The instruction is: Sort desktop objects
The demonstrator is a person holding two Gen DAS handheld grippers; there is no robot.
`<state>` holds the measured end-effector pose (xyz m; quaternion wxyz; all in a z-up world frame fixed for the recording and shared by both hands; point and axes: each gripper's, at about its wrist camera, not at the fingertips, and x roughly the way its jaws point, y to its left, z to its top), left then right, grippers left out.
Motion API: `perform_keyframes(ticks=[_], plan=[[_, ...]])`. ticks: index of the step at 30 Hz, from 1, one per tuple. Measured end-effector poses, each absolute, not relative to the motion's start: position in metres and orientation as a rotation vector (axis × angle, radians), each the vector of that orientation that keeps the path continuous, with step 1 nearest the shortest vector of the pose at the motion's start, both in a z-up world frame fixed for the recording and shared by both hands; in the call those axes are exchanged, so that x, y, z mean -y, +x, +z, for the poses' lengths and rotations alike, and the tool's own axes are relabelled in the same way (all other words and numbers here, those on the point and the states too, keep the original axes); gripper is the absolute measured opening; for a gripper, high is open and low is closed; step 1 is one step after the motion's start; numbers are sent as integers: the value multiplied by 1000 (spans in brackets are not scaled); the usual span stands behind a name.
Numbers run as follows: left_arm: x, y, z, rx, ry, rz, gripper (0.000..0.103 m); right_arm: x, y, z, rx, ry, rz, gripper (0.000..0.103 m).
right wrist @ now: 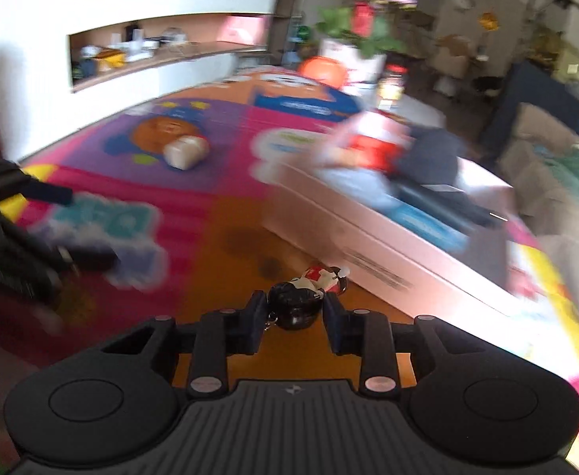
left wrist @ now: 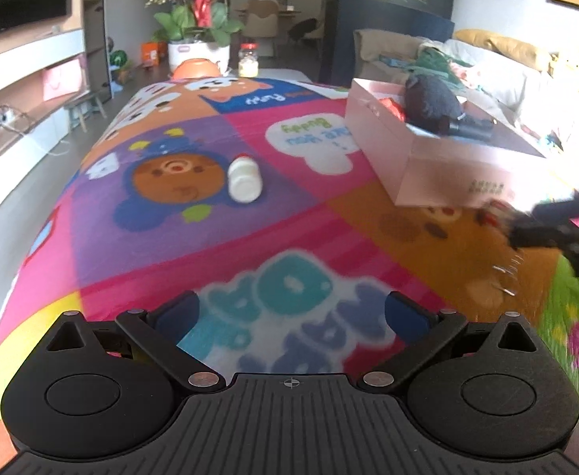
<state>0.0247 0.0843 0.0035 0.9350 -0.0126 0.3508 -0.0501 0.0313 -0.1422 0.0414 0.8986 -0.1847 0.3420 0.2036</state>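
Note:
A small figurine keychain (right wrist: 303,297) with a black head and a red and white body sits between the fingers of my right gripper (right wrist: 292,316), which is shut on it just above the cloth, beside the pink box (right wrist: 368,253). In the left wrist view the right gripper (left wrist: 499,217) shows blurred at the right edge by the pink box's (left wrist: 420,158) near corner. My left gripper (left wrist: 291,312) is open and empty over the colourful cartoon cloth (left wrist: 194,245). A white bottle (left wrist: 244,179) lies on its side on the purple patch; it also shows in the right wrist view (right wrist: 185,151).
The pink box holds a dark pouch (left wrist: 432,105) and other items. A flower pot (left wrist: 198,49), an orange bowl (left wrist: 195,68) and a jar (left wrist: 248,60) stand at the table's far end. A sofa (left wrist: 519,63) lies right, shelves (left wrist: 24,91) left.

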Motion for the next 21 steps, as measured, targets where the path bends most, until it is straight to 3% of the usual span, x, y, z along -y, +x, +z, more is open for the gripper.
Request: perform_keyframes(ticks=[1,2,3,6,7,9,14,16,18,21], plan=[[-83,31,4,-714,-33,-101,102,152,29,40,-705,-377,379,31],[-82,38,4,-708,-38,-97,102,161,27,39,-703,-357,341,38],[-82,45,5,-701,-37,-83,102,171,26,39,-707,-319,309,51],[-84,68,10,-668,-21,-33,99,197,14,38,-696,-181,250,75],[-84,78,12,-660,-11,-18,96,204,9,36,-689,-142,234,77],[-85,97,14,-660,5,6,79,215,2,32,-690,-65,205,80],[-86,147,13,-703,20,35,74,236,-5,11,-746,76,127,82],[-83,160,9,-727,39,42,64,237,-8,5,-744,79,118,84],[-79,164,5,-738,59,46,44,234,-11,2,-727,60,104,89],[-71,150,4,-727,97,30,34,232,-11,-2,-718,63,104,94]])
